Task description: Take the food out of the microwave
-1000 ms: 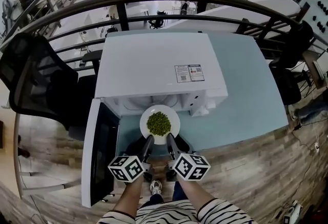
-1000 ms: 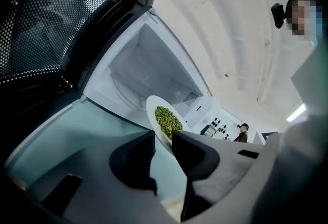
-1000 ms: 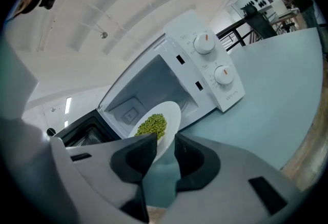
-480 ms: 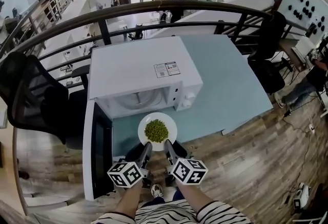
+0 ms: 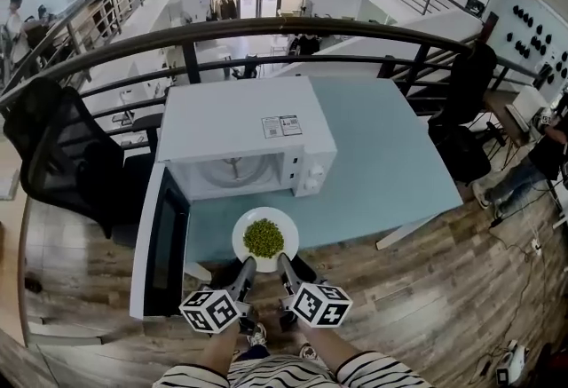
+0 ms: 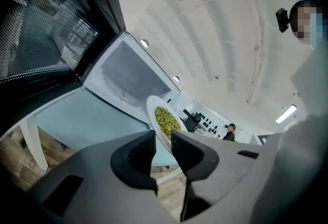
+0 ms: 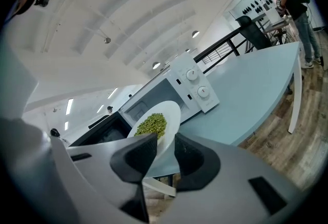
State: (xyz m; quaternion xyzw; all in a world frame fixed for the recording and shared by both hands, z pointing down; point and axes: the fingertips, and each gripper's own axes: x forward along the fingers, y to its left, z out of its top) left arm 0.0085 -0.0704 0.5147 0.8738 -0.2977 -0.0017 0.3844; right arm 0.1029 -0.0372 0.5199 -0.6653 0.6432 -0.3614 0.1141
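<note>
Peas point(image 5: 264, 237) heap on a white plate point(image 5: 240, 229), rim clamped in left gripper point(image 5: 249, 263) and right gripper point(image 5: 283, 258).

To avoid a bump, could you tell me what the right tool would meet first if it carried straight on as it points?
The right tool grips the plate; beyond that, likely the microwave's open front, though depth is unclear.
</note>
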